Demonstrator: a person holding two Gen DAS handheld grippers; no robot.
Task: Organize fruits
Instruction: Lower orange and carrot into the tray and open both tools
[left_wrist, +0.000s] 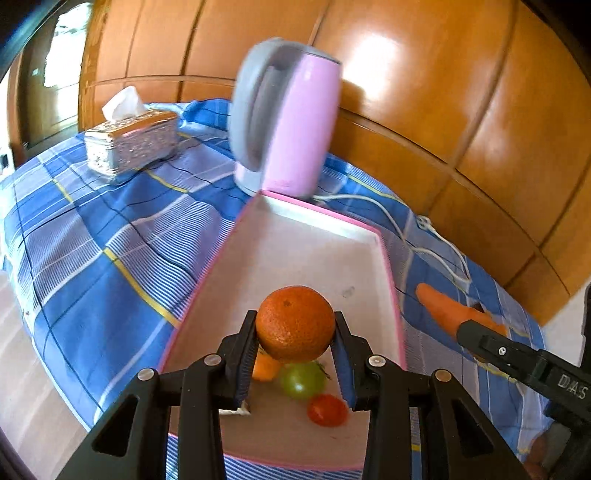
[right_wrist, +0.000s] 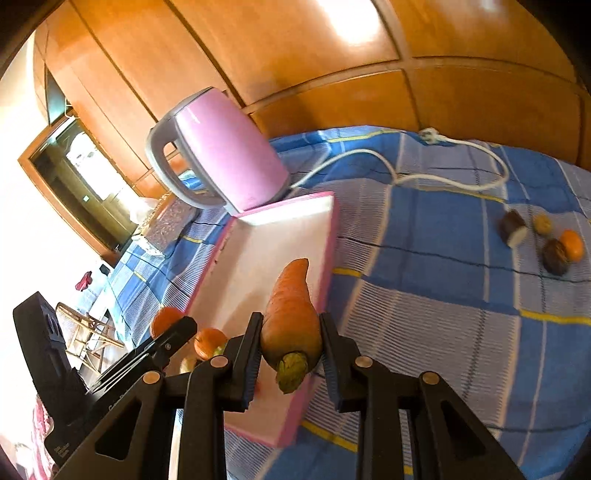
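Note:
My left gripper (left_wrist: 295, 347) is shut on an orange (left_wrist: 294, 323) and holds it above the pink-rimmed white tray (left_wrist: 295, 236). Below it in the tray lie a green grape (left_wrist: 302, 379), a red tomato (left_wrist: 327, 410) and a small orange fruit (left_wrist: 264, 367). My right gripper (right_wrist: 290, 350) is shut on a carrot (right_wrist: 291, 314), green stem end toward the camera, above the tray's right edge (right_wrist: 328, 243). The carrot (left_wrist: 454, 309) and right gripper also show at the right of the left wrist view. The left gripper shows at the left of the right wrist view, with the orange (right_wrist: 165, 319).
A pink kettle (left_wrist: 291, 122) stands behind the tray, its white cord (right_wrist: 406, 177) trailing over the blue checked cloth (left_wrist: 110, 236). A silver tissue box (left_wrist: 129, 142) sits far left. Several small fruits and nuts (right_wrist: 543, 240) lie on the cloth at the right. Wooden panels stand behind.

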